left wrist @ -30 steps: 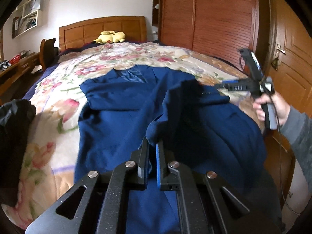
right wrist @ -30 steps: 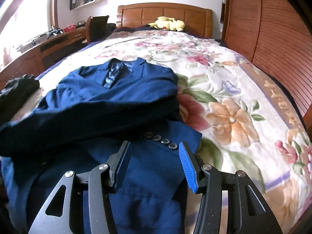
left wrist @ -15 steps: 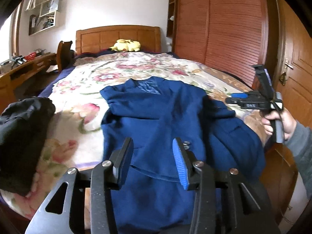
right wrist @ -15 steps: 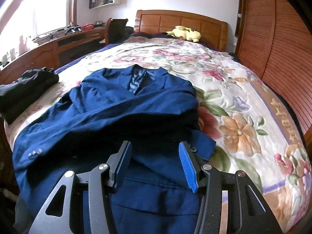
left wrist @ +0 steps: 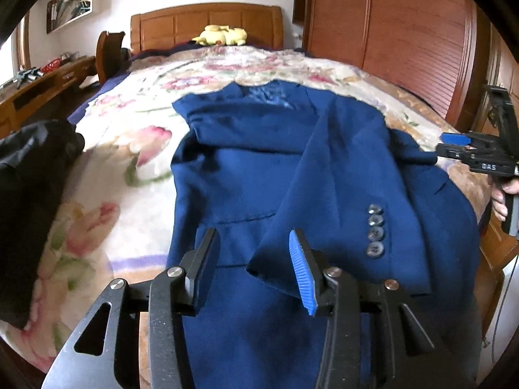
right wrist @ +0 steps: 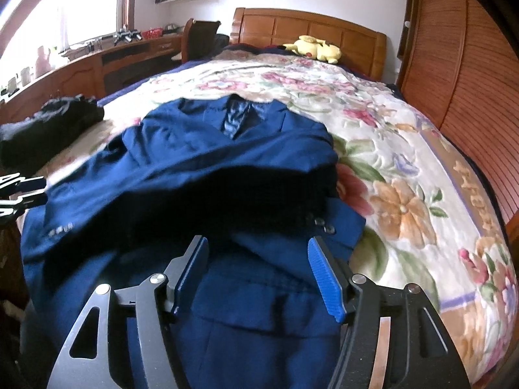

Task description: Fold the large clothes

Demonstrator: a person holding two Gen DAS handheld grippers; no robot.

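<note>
A navy blue suit jacket (left wrist: 259,168) lies on the floral bedspread, collar toward the headboard, both sleeves folded across its front. A sleeve cuff with several buttons (left wrist: 374,230) lies on the jacket's right side. My left gripper (left wrist: 253,259) is open, hovering just above the cuff end near the foot of the bed. My right gripper (right wrist: 258,267) is open and empty over the jacket's (right wrist: 227,149) lower hem; it also shows in the left wrist view (left wrist: 454,144) beside the bed's right edge. The left gripper shows blurred at the left edge in the right wrist view (right wrist: 19,191).
A black garment (left wrist: 29,201) (right wrist: 48,123) lies at the bed's left side. A yellow plush toy (left wrist: 222,35) (right wrist: 313,48) sits by the wooden headboard (left wrist: 207,26). A wooden wardrobe (left wrist: 405,32) stands to the right, a desk (right wrist: 97,61) to the left.
My left gripper let go of the sleeve, opened and drew back; the sleeve now lies across the jacket. The right gripper stayed open and pulled back a little.
</note>
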